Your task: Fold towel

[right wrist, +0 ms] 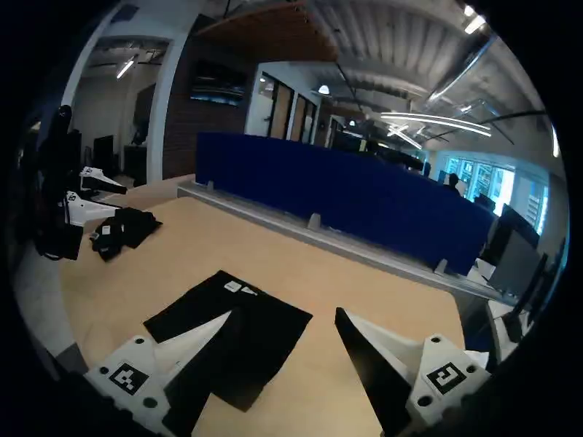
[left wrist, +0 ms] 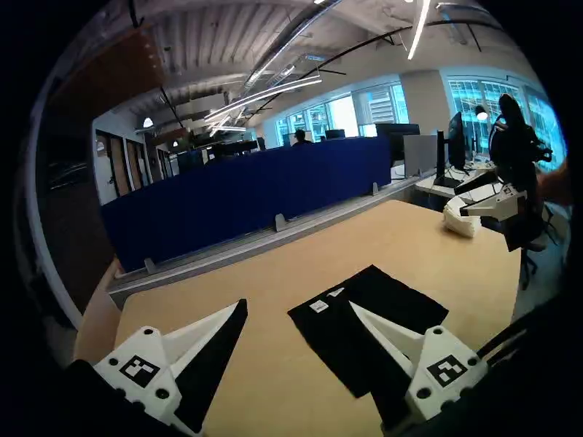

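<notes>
Black towel point(left wrist: 368, 320) lies flat, apparently folded, on near table point(left wrist: 291, 269); left gripper point(left wrist: 299, 304) and right gripper point(right wrist: 285, 312) spread wide, empty; little seemingly remains.

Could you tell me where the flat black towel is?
In the left gripper view, the flat black towel lies on the wooden table, right of centre, before the blue partition.
</notes>
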A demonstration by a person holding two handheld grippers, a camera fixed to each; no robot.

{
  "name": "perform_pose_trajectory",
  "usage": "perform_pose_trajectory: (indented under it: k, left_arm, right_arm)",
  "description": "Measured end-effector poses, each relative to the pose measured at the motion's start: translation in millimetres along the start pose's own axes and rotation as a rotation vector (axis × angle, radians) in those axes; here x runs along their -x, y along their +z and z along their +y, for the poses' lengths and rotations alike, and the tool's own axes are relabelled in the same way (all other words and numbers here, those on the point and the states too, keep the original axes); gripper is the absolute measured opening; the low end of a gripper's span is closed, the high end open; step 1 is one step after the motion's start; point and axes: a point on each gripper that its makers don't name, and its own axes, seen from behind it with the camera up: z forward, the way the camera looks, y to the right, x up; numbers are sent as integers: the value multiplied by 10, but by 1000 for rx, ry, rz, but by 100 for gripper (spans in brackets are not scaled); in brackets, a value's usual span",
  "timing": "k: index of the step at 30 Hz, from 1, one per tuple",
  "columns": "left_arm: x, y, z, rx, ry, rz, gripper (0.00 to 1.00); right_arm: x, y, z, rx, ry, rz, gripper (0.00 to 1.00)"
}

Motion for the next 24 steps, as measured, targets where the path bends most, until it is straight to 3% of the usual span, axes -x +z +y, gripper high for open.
perform_pose_trajectory:
  k: [11,24]
  left_arm:
    - [405,116,148,29,-5,-72,93]
    - [995,274,452,95,-13,-183,93]
  right_arm:
    - [269,126,-72,-20,-19,-41,100]
    - [785,354,-188,-45,-5,-98,100]
